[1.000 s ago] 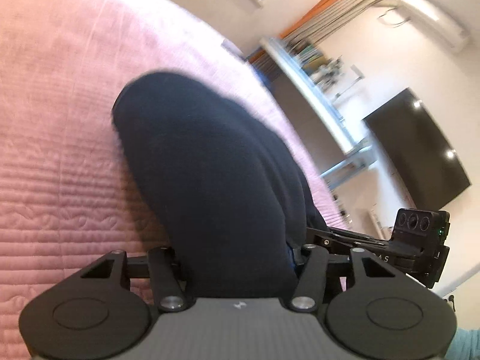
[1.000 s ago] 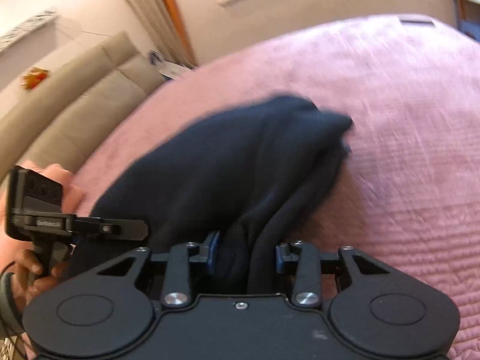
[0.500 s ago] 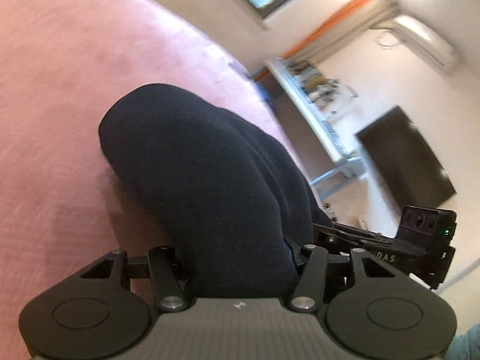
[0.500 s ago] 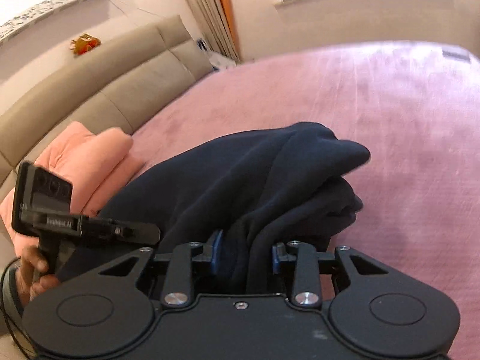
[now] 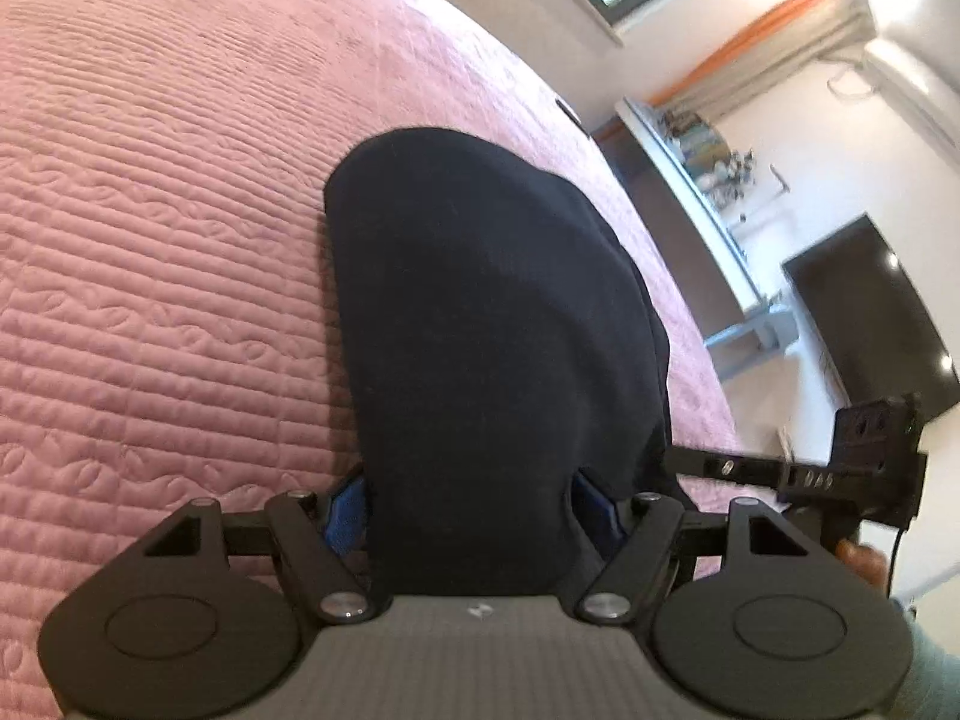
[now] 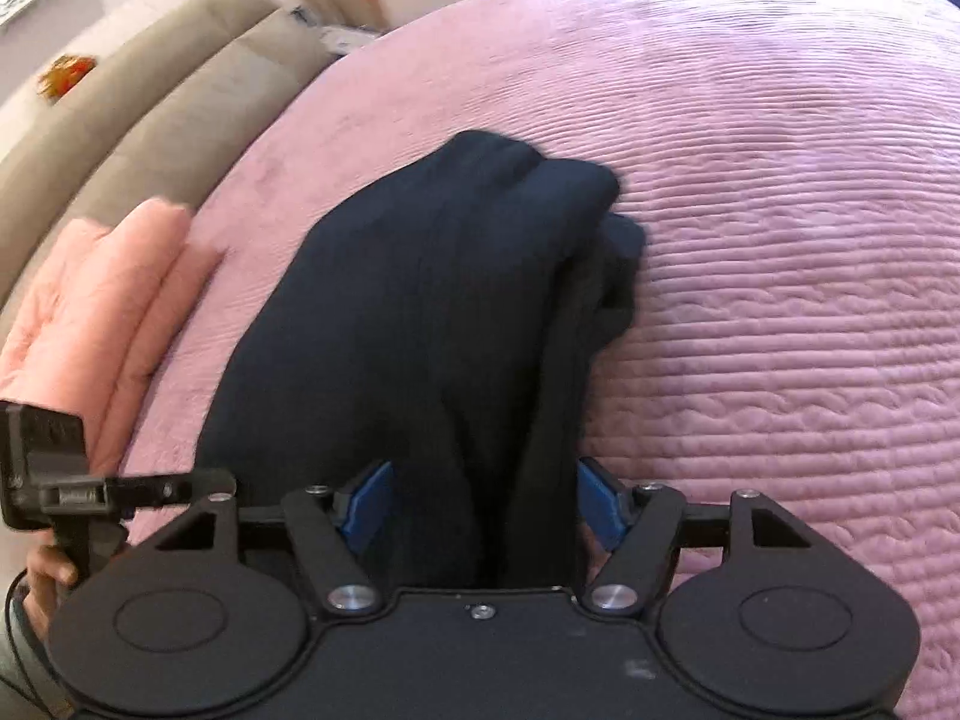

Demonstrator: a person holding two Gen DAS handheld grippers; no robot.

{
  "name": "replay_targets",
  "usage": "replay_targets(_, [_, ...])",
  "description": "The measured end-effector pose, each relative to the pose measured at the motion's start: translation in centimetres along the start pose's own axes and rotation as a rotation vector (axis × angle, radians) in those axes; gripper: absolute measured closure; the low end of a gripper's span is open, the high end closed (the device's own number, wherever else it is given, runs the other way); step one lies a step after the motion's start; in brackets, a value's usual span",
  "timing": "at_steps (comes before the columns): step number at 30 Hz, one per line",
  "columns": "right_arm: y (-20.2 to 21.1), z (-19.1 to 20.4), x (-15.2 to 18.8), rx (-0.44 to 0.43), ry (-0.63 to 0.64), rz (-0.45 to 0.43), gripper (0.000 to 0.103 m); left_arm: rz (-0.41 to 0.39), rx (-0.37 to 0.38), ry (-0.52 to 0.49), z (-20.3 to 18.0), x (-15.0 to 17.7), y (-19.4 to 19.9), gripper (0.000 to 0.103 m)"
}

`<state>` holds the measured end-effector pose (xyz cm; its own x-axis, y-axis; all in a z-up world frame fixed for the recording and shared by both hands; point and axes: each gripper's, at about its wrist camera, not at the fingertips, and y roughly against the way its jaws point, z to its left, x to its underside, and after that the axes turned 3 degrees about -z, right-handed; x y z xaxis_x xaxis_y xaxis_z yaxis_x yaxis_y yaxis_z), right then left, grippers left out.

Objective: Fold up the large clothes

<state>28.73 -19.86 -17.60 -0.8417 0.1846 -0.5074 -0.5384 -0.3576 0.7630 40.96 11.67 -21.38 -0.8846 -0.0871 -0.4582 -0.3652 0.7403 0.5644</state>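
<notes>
Dark navy garment [image 5: 480,324]: one large piece of thick, soft, matte fabric, near black, bunched into a rounded bundle with no seams, labels or fastenings visible. Location: lying on the pink quilted bedspread [image 5: 150,210], which is stitched in fine parallel ribs with rows of leaf-like motifs. Form, left wrist view: a smooth domed mass, broad at the near end and rounded at the far end, with a lower layer showing along its right edge. Form, right wrist view [image 6: 432,324]: several stacked layers with long lengthwise creases, the far end lumpy and knuckled, a smaller fold protruding at the right side. Left gripper [image 5: 474,510]: blue-padded fingers [image 5: 345,510] set apart on either side of the near end of the cloth, which fills the gap between them; whether they press on it cannot be told. Right gripper [image 6: 483,504]: blue-padded fingers [image 6: 366,501] likewise spread to either side of the cloth's near end, firmness of contact not determinable. Adjacent items: folded peach-pink garment [image 6: 96,312] at the bed's edge to the left, apart from the dark one; beige upholstered headboard [image 6: 156,96] behind it; black television screen [image 5: 870,312] on the far wall; shelf with small objects [image 5: 696,156], blurred.
</notes>
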Motion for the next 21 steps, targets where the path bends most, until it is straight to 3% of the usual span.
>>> replay_targets(5, [-0.2,0.7,1.4,0.033,0.073,-0.06,0.023,-0.047,-0.048,-0.06,-2.0,1.4,-0.3,0.031])
replay_targets(7, [-0.4,0.9,2.3,0.06,0.107,-0.071,0.023,-0.025,-0.071,-0.104,-2.3,2.1,-0.7,0.031])
replay_targets(13, [0.5,-0.3,5.2,0.052,0.095,-0.109,0.023,-0.046,-0.018,-0.032,-0.2,5.5,-0.1,0.031])
replay_targets(20, [2.4,0.6,10.0,0.155,0.187,-0.103,0.023,-0.145,-0.077,-0.065,-0.6,10.2,3.9,0.033])
replay_targets(21, [3.1,0.8,10.5,0.174,0.182,-0.103,0.023,-0.147,-0.103,-0.068,-1.2,10.6,4.6,0.037])
